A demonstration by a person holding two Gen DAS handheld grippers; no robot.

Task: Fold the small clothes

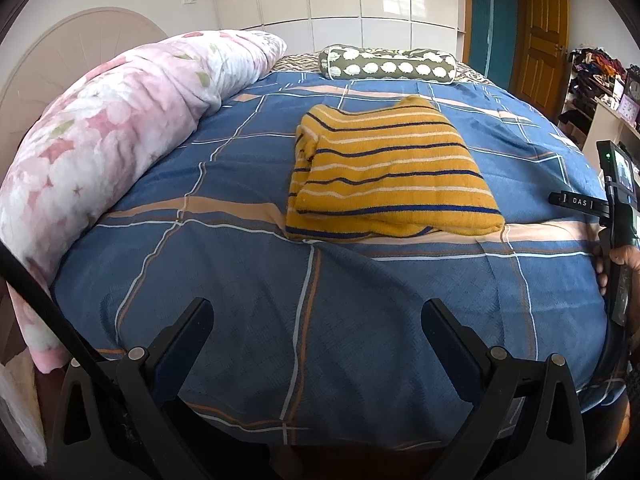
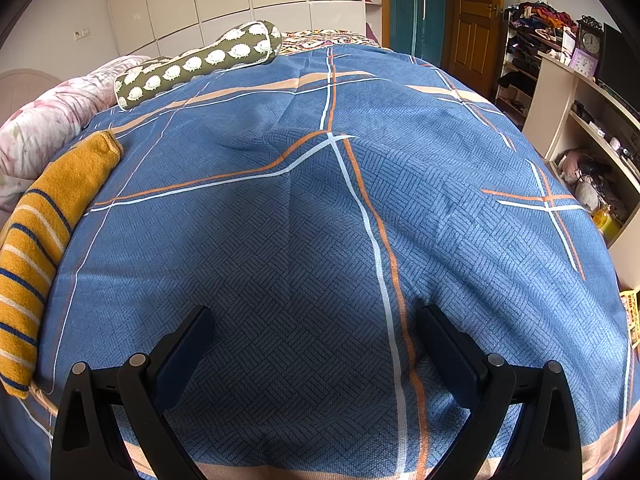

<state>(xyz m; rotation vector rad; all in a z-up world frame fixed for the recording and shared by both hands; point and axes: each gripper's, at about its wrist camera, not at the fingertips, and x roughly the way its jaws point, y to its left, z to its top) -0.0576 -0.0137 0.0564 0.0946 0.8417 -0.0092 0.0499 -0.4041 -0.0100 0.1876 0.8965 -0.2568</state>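
Note:
A yellow garment with navy and white stripes [image 1: 388,176] lies folded into a thick rectangle in the middle of the blue plaid bedspread [image 1: 248,312]. My left gripper [image 1: 316,312] is open and empty, held back from the garment near the bed's front edge. My right gripper [image 2: 314,318] is open and empty over bare bedspread [image 2: 320,216]; the garment [image 2: 36,248] lies at the far left of the right wrist view. The right gripper's body, held in a hand, shows at the right edge of the left wrist view [image 1: 618,208].
A rolled pink floral quilt [image 1: 108,120] runs along the bed's left side. An olive patterned bolster [image 1: 388,64] lies at the far end. Shelves with clutter [image 2: 592,152] and a wooden door [image 2: 476,12] stand to the right.

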